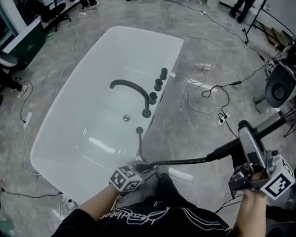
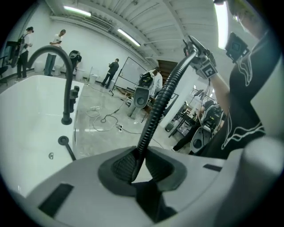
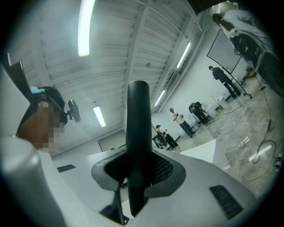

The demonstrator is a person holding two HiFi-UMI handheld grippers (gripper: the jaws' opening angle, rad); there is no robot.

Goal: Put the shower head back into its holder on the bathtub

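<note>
Grey concrete floor strewn with cables surrounds a white bathtub, whose long rim carries a black spout and a row of knobs. The 2 claws share 1 job. The right claw is clamped on the shower head, whose black handle stands up between its pads, held out over the floor and well apart from the tub. The left claw pinches the ribbed hose, which climbs away from its pads toward the right claw. Ahead and to the left of the left claw sits the small round holder on the rim. Gripping the hose probably tames the slack so the head can be steered in. The head is not yet seated.
</note>
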